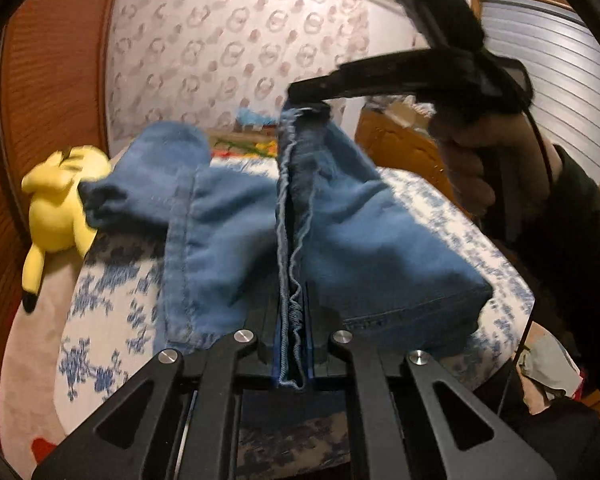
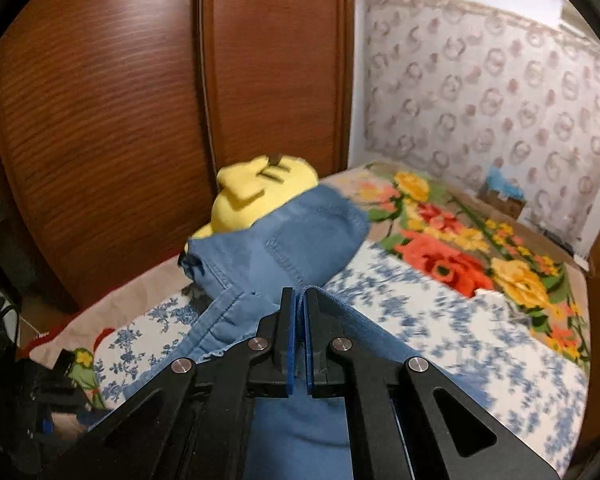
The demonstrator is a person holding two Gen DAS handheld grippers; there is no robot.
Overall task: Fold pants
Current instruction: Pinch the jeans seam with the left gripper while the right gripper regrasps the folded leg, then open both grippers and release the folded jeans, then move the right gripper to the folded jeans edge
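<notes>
Blue denim pants [image 1: 236, 216] are lifted over the bed. My left gripper [image 1: 294, 320] is shut on a frayed hem edge of the pants, which runs up between its fingers. My right gripper [image 1: 312, 94] shows in the left wrist view, held by a hand [image 1: 468, 160], shut on the far end of the same edge. In the right wrist view my right gripper [image 2: 298, 320] is shut on a blue fold of the pants [image 2: 300, 236], which stretch away toward the plush toy.
A yellow plush toy [image 1: 58, 200] lies at the bed's left edge, touching the pants; it also shows in the right wrist view [image 2: 256, 196]. The bed has a blue-flowered sheet [image 2: 440, 328] and a bright floral blanket [image 2: 460, 248]. A wooden wardrobe [image 2: 140, 100] stands behind.
</notes>
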